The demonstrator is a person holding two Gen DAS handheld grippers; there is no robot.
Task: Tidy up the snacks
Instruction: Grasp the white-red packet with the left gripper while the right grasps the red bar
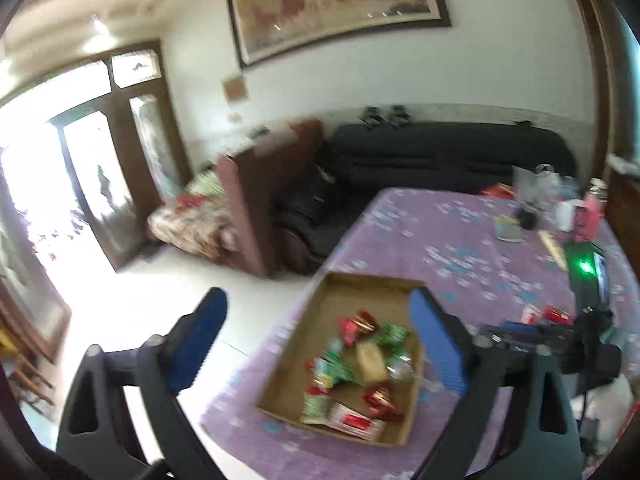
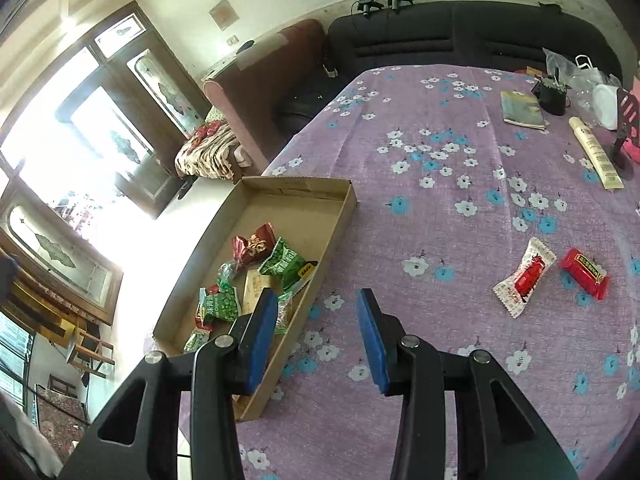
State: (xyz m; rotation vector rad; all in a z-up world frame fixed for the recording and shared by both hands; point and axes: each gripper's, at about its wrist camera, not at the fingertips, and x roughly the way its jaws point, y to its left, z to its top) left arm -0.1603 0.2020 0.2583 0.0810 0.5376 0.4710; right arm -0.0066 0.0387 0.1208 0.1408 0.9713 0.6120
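Note:
A shallow cardboard box (image 2: 340,204) (image 1: 316,312) sits at the left edge of the purple flowered table. It holds several red and green snack packets (image 2: 280,260) (image 1: 360,356). Two more lie loose on the cloth to the right: a white-and-red packet (image 2: 524,276) and a red packet (image 2: 584,272), both also in the left wrist view (image 1: 548,314). My left gripper (image 1: 320,340) is open and empty, held above the box. My right gripper (image 2: 316,336) is open and empty, over the box's right wall.
At the table's far right lie a booklet (image 2: 522,110), a cream tube (image 2: 596,152), a small black object (image 2: 552,94) and plastic bags (image 2: 576,76). A dark sofa (image 2: 440,36) stands behind the table. The floor drops off left of the box.

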